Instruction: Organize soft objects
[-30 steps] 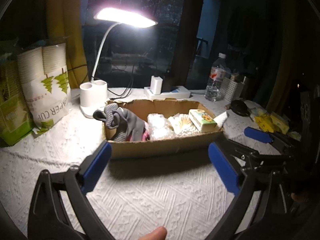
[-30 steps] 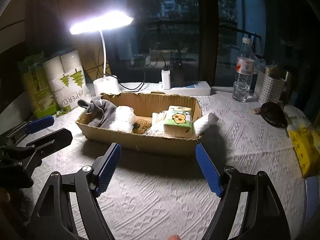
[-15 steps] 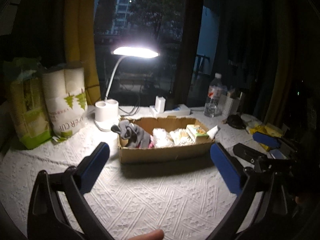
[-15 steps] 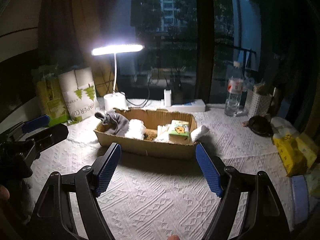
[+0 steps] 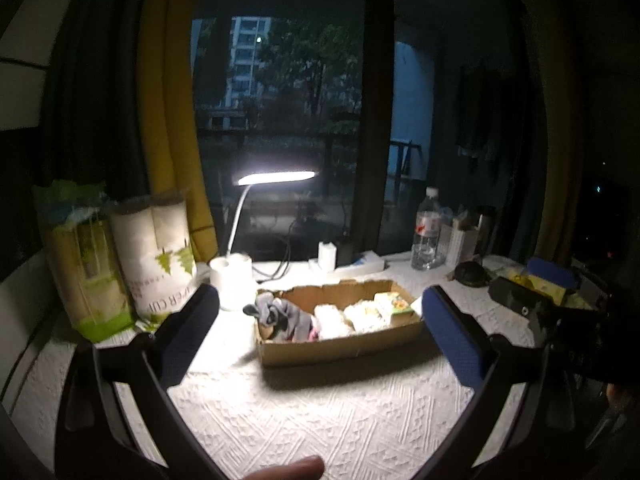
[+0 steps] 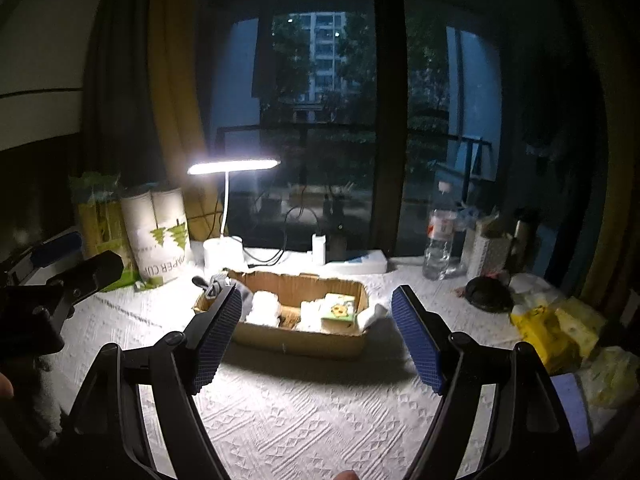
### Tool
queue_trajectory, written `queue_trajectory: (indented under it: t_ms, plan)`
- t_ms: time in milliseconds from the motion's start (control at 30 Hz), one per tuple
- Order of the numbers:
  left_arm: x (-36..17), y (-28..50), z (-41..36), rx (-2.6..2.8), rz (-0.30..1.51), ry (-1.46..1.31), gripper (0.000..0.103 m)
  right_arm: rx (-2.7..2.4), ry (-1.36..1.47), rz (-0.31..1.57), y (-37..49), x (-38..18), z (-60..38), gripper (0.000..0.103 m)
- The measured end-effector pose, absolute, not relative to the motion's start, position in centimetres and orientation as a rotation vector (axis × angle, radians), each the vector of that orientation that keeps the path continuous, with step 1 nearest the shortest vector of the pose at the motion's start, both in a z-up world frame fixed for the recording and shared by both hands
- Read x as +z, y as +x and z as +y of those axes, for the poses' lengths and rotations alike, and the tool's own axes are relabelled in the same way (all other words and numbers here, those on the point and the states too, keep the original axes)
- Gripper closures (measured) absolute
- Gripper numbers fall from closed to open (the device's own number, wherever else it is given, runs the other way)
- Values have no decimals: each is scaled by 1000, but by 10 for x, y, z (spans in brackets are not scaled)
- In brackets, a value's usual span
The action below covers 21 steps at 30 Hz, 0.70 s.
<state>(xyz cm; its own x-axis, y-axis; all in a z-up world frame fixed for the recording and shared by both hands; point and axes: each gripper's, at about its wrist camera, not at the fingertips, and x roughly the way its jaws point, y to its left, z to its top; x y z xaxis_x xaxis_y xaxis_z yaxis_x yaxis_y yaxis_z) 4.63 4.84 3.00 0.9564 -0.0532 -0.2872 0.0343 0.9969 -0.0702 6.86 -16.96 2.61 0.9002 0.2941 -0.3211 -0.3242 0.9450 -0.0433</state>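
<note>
Hovering over the counter point(image 5: 304, 412), left gripper point(image 5: 320, 320) has its jaws spread wide apart, having just been opening, nothing between the blue pads point(image 5: 452, 340). Right gripper point(image 6: 316, 332) jaws also apart and empty, blue pads point(image 6: 416, 340) framing the box from a distance. Neither gripper touches anything.

Cardboard box point(image 5: 340, 344) sits ahead of both grippers on the white textured cloth, near the counter's middle. Inside it, the soft objects: grey sock bundle point(image 5: 276, 314) at the left end, partly draped over the rim, with something pink beside it; white wrapped packs point(image 6: 264, 306) in the middle; green-yellow tissue pack point(image 6: 339, 312) toward the right end. A white roll point(image 6: 376, 314) lies just outside the box's right end, touching it.

Behind the box: lit desk lamp point(image 5: 276, 178) on a white base, white charger on a power strip point(image 6: 352, 264), water bottle point(image 5: 428, 236). Far left: paper cup sleeve point(image 5: 156, 256) and green bag point(image 5: 80, 260), upright. Far right in the right wrist view: dark round object point(image 6: 490, 296), yellow packs point(image 6: 552, 324). A fingertip point(image 5: 288, 468) shows at the bottom edge of the left wrist view.
</note>
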Motion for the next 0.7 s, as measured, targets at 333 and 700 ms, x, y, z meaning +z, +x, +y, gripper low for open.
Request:
queue_trajectory:
  t_ms: [333,700]
  plan:
    - [40,45,45,-57,263,-42,1,316,-92,298,65,33,-171,21]
    - [38,50,45,-56,276,-50,1,311,-85,307,68,32,-173,21]
